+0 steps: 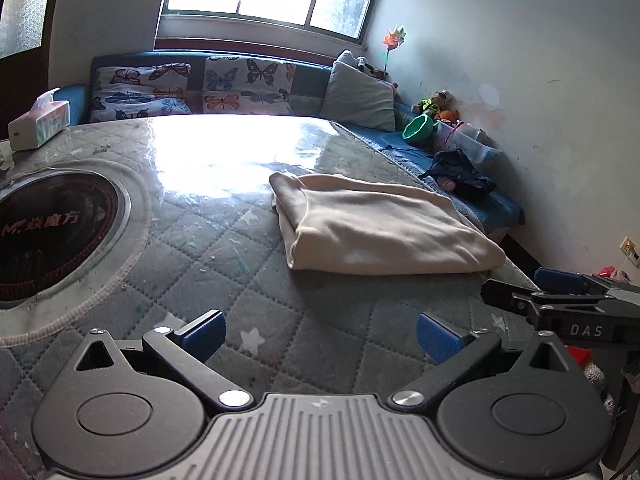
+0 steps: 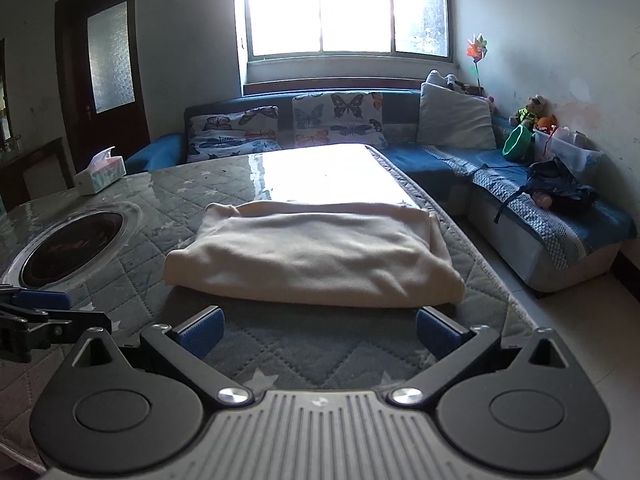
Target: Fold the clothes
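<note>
We found the cream garment (image 2: pixel 316 254) lying on the quilted counter (image 2: pixel 320 344) as a thick, squared bundle, its doubled edge facing us and its layers stacked evenly, which we judged to mean the fold was essentially complete. It sat toward the counter's right side, well clear of the round black hob (image 1: pixel 52 236) set into the surface, probably so the cloth had flat room to be smoothed.

Our right claw (image 2: pixel 318 330) hovered just short of the bundle's near edge, spread wide and gripping nothing. Our left claw (image 1: pixel 320 334) was likewise splayed and empty, off to the left and apart from the cloth. Both hanging back with pads parted suggested we had let go so the bundle could settle undisturbed.

The tissue box (image 1: pixel 38 126) stood at the far left corner, out of the way.
</note>
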`<state>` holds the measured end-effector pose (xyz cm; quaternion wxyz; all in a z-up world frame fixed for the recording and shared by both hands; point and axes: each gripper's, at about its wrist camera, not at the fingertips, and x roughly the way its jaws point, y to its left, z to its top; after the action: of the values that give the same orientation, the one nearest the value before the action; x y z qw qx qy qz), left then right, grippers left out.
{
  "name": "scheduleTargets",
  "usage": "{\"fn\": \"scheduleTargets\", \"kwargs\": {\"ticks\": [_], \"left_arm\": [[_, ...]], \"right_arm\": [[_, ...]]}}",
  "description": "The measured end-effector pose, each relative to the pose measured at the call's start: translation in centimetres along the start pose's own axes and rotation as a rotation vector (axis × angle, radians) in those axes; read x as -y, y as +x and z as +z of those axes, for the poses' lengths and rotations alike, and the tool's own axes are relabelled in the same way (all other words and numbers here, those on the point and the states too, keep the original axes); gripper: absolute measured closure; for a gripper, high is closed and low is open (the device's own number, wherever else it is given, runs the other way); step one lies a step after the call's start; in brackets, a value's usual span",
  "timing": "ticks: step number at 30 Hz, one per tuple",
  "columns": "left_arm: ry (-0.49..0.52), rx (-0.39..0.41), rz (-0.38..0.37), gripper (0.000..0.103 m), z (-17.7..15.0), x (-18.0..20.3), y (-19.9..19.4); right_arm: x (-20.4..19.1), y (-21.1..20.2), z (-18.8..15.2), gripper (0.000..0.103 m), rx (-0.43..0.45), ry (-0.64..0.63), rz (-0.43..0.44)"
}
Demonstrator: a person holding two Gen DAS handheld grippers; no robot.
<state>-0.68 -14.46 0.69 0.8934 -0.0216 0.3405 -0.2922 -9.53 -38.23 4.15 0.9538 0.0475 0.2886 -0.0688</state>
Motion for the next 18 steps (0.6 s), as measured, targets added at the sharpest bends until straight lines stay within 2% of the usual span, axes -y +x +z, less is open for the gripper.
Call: {"fn": "scheduleTargets", "kwargs": {"ticks": [18], "left_arm": [[-0.010, -0.006, -0.006, 0.000, -0.71, 0.46, -0.19]], "right_arm": [[-0.54, -0.88, -0.63, 0.000, 0.002, 0.001, 0.011]]}}
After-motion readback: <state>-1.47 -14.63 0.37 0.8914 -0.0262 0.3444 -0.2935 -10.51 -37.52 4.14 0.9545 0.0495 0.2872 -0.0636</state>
